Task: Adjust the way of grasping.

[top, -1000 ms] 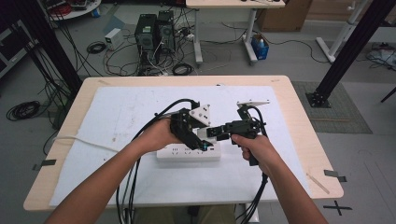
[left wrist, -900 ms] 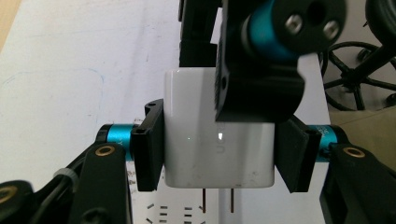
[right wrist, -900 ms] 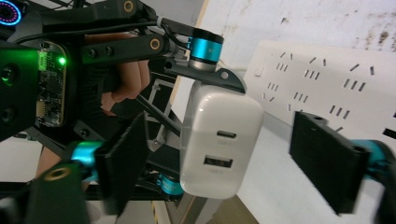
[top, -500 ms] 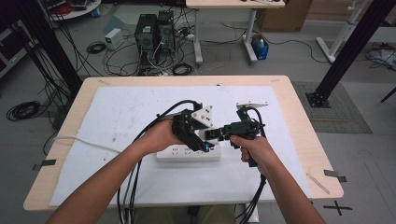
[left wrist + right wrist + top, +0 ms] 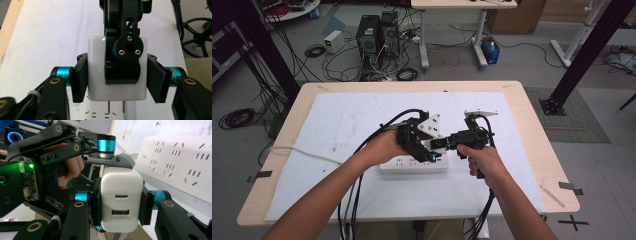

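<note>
A white USB charger [image 5: 121, 195] hangs prongs-down just above a white power strip [image 5: 412, 164] at the table's middle. My right gripper [image 5: 120, 205] has just been closing and is now shut on the charger, with its pads pressing both sides. My left gripper [image 5: 117, 75] has just been opening. Its pads [image 5: 156, 77] flank the charger [image 5: 97, 75], and a gap shows at the right one. In the left gripper view the prongs sit over the strip's sockets [image 5: 100, 115]. In the high view the left gripper [image 5: 427, 152] and right gripper [image 5: 440, 145] meet over the strip.
A white mat [image 5: 362, 115] covers the wooden table [image 5: 532, 125]. Cables trail from both grippers off the near edge. The strip's own white cord [image 5: 302, 150] runs off to the left. Computers and loose cables lie on the floor beyond the table.
Both hands have kept their place above the power strip. The high view is too small to show the jaws' movement.
</note>
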`<state>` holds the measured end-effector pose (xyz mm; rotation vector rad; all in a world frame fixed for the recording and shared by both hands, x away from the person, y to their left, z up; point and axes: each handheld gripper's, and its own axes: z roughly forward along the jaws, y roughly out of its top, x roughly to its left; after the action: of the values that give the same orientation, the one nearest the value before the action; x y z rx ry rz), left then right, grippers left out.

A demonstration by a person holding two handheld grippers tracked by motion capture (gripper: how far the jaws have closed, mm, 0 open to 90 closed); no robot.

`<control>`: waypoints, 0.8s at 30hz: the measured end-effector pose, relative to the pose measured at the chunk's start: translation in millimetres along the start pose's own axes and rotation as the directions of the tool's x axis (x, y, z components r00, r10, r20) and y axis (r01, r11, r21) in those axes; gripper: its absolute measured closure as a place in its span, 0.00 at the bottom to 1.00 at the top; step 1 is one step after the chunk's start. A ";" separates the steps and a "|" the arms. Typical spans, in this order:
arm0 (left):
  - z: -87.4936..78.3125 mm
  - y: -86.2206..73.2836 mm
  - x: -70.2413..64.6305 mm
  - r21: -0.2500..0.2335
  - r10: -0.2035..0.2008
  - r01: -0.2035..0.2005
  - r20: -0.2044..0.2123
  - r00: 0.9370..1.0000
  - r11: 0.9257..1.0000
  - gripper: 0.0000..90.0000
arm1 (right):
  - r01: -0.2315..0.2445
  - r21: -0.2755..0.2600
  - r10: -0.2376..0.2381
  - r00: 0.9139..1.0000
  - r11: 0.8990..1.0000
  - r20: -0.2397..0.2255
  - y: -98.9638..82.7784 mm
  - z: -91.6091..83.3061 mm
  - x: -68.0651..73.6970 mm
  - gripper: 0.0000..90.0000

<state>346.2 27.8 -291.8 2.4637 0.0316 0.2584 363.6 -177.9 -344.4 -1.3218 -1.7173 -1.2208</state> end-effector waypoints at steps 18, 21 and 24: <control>-46.2 -71.5 33.5 0.149 -0.256 0.255 -0.014 0.967 0.955 0.24 | 0.114 -0.060 -0.095 0.962 0.992 0.256 4.3 -46.7 -6.1 0.69; -58.4 -87.3 39.5 0.180 -0.295 0.297 -0.040 0.955 0.938 0.24 | 0.152 -0.031 -0.134 0.935 0.988 0.328 7.8 -50.5 -2.4 0.69; -67.1 -98.8 42.6 0.198 -0.331 0.335 -0.058 0.942 0.921 0.24 | 0.186 -0.012 -0.168 0.910 0.983 0.378 10.7 -54.9 0.9 0.69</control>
<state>379.2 150.3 -293.4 2.6058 0.5080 0.1392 370.9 -228.1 -320.7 -1.5332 -2.1290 -1.1657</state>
